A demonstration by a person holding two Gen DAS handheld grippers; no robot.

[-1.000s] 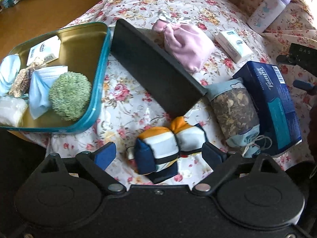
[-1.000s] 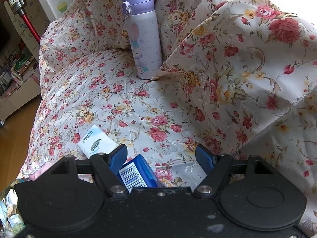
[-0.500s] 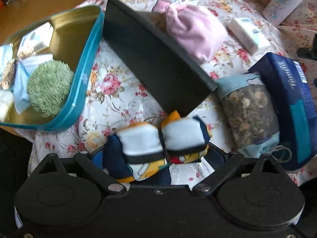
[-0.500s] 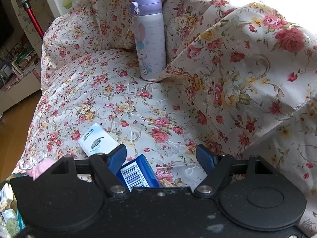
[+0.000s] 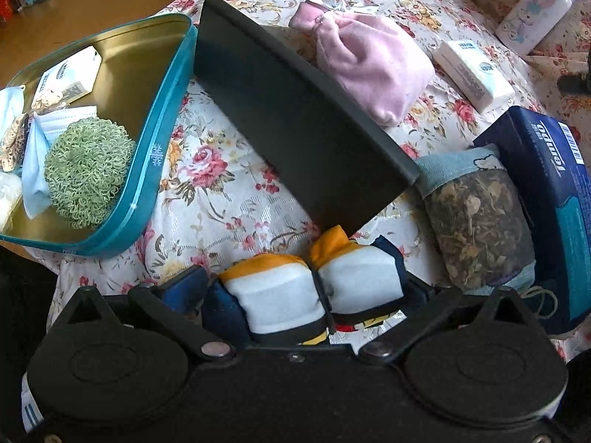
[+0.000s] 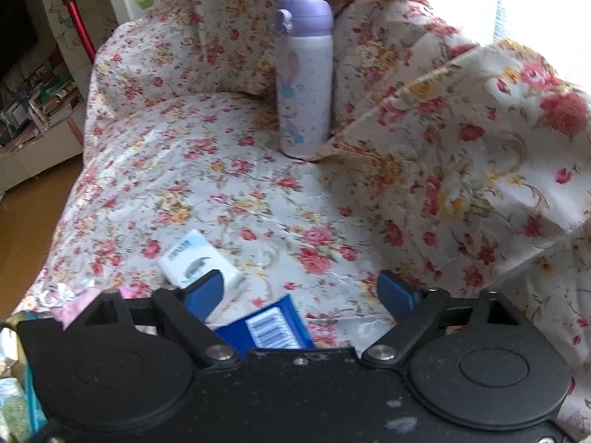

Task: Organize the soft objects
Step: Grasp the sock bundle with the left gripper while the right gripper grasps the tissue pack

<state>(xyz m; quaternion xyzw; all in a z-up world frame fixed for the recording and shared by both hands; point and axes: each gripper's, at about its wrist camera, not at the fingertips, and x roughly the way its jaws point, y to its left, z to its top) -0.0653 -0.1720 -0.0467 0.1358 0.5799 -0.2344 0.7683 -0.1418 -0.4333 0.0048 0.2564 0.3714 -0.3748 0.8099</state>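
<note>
A: Where's the sock bundle (image 5: pixel 314 291)?

B: On the floral cover (image 5: pixel 221 199), between the fingers of my left gripper (image 5: pixel 301 291). The jaws are spreading, pads flanking it, not squeezing.

A: What crowds it?

B: A black lid (image 5: pixel 295 110) leans just behind, its lower corner nearly over the bundle. A dried-herb pouch (image 5: pixel 476 221) lies just right of it, against a blue tissue pack (image 5: pixel 554 199). The teal tin (image 5: pixel 162 162) sits left, holding a green scrubber (image 5: pixel 86 171).

A: And the right?

B: My right gripper (image 6: pixel 301 291) is widening too, nothing pinched. That blue pack's corner (image 6: pixel 266 326) pokes between its fingers; a white tissue packet (image 6: pixel 195 254) lies by the left finger, a lilac bottle (image 6: pixel 304 81) stands well beyond
</note>
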